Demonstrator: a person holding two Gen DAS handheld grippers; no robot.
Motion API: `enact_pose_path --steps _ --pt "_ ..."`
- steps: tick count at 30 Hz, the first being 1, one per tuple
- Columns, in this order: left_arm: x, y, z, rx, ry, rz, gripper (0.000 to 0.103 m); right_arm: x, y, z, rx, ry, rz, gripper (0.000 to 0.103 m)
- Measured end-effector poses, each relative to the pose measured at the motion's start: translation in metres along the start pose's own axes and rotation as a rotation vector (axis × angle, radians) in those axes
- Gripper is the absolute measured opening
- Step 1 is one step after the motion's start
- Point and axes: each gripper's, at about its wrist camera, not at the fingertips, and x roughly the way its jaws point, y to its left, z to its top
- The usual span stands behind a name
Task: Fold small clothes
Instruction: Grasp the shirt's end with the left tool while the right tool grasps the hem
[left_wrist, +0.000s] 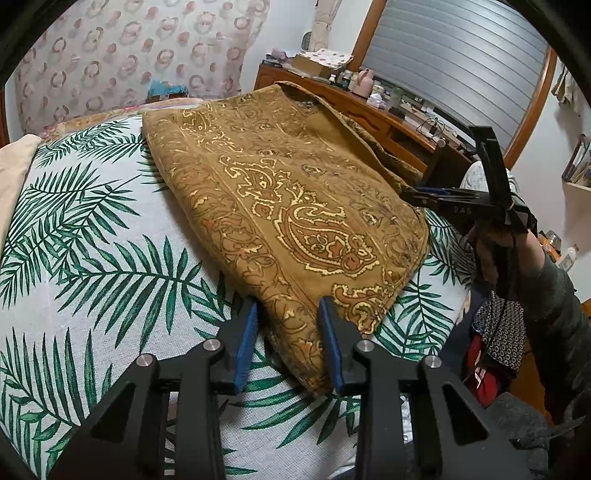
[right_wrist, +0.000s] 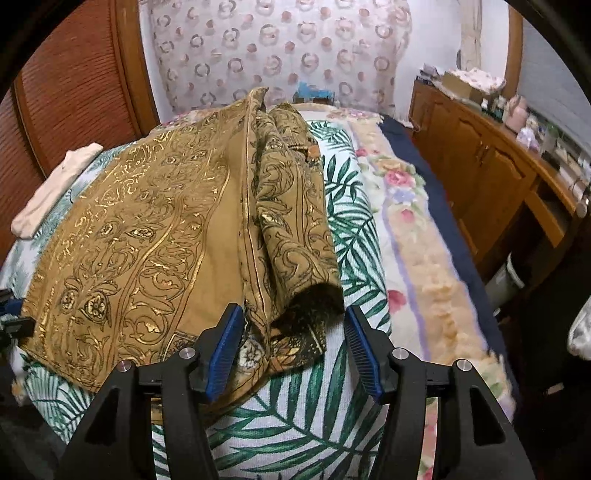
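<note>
A brown garment (left_wrist: 288, 192) printed with gold paisley lies flat on a bedspread (left_wrist: 92, 258) patterned with green palm leaves. My left gripper (left_wrist: 288, 325) is at its near corner, blue pads closed against the folded cloth that fills the gap between them. In the right wrist view the same garment (right_wrist: 147, 229) has a sleeve (right_wrist: 291, 221) folded along its right side. The cuff lies between the spread pads of my right gripper (right_wrist: 293, 332), which is open, with bedspread (right_wrist: 295, 424) showing beside the right pad. From the left wrist view, the right gripper (left_wrist: 417, 195) is at the garment's far right edge.
A cream cloth (right_wrist: 55, 192) lies at the bed's left side. A floral blanket (right_wrist: 413, 240) runs along the right edge. A wooden dresser (right_wrist: 498, 177) with small items stands beyond. A person's sleeve (left_wrist: 554, 314) and a pile of clothes (left_wrist: 498, 332) are at the right.
</note>
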Motion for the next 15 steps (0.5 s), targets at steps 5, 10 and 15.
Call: enact_pose_path --steps 5,10,15 --pt "0.002 -0.002 0.0 0.025 -0.002 0.032 0.013 -0.005 0.003 -0.001 -0.017 0.002 0.031 0.044" --pt "-0.007 -0.006 0.008 0.043 -0.029 0.009 0.004 -0.01 0.014 -0.002 -0.069 0.005 0.066 0.011" --pt "-0.04 -0.012 0.027 0.073 -0.116 -0.025 0.003 -0.035 0.006 -0.001 -0.022 -0.077 0.117 0.008"
